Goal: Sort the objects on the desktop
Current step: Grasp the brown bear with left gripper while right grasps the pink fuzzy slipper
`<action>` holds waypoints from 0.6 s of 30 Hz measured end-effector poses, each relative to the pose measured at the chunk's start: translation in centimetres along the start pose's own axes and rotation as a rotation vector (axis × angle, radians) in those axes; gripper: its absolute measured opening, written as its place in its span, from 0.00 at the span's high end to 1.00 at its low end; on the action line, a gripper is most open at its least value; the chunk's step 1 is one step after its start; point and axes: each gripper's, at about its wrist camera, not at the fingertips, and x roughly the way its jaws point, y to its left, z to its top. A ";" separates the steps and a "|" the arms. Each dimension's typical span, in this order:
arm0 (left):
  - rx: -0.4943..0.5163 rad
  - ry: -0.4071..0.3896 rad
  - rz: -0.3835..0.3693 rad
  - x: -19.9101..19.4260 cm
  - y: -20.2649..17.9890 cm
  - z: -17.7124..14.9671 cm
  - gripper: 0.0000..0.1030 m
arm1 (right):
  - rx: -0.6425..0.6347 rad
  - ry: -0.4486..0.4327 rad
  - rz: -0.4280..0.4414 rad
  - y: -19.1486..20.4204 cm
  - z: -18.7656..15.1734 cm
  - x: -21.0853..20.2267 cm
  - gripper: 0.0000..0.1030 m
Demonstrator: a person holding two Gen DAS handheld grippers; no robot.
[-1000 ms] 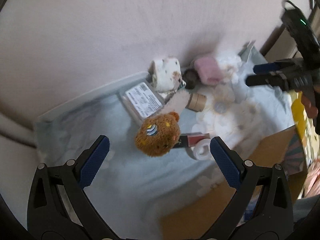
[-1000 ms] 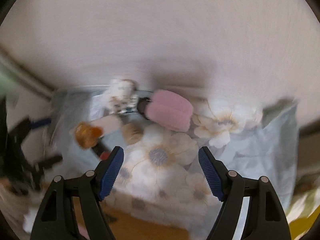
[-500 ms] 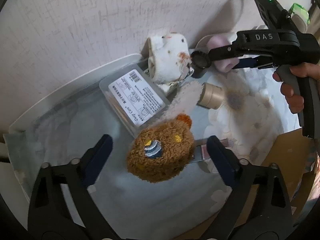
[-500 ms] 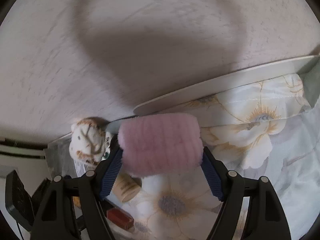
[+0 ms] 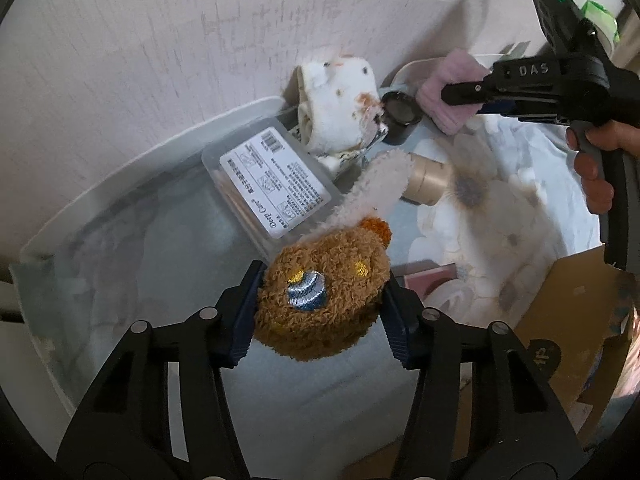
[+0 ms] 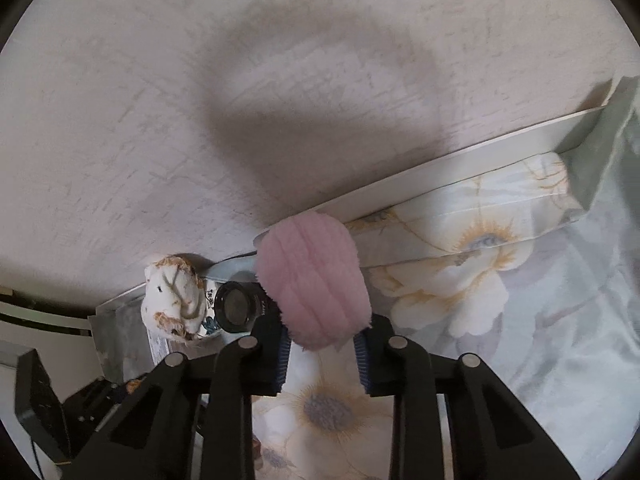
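**Both grabs on, lifts are next**

My left gripper (image 5: 320, 312) fingers are closing on the brown fuzzy plush bear head (image 5: 322, 294), sitting dead-centre between them. My right gripper (image 6: 322, 346) is clamped on the pink fluffy roll (image 6: 314, 284), long axis pointing away.

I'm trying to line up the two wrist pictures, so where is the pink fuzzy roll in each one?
Left wrist view: pink fuzzy roll upper right, by the wall, in the right gripper.
Right wrist view: roll at centre, squeezed between that gripper's jaws.
Shared landmark: black round lens, just left of the roll.
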 end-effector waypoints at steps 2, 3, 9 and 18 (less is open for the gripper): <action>0.006 -0.014 0.001 -0.9 -0.1 0.0 0.51 | -0.012 -0.001 -0.011 0.0 -0.4 -0.6 0.76; 0.008 -0.020 0.002 -1.2 -0.2 -0.1 0.51 | -0.015 -0.002 -0.015 0.0 -0.6 -0.8 0.76; 0.014 -0.054 0.014 -3.5 -1.2 -0.1 0.51 | -0.058 -0.010 -0.024 0.8 -2.0 -3.4 0.76; 0.006 -0.132 0.048 -10.5 -1.9 -1.5 0.51 | -0.386 -0.088 -0.016 6.2 -5.9 -12.6 0.76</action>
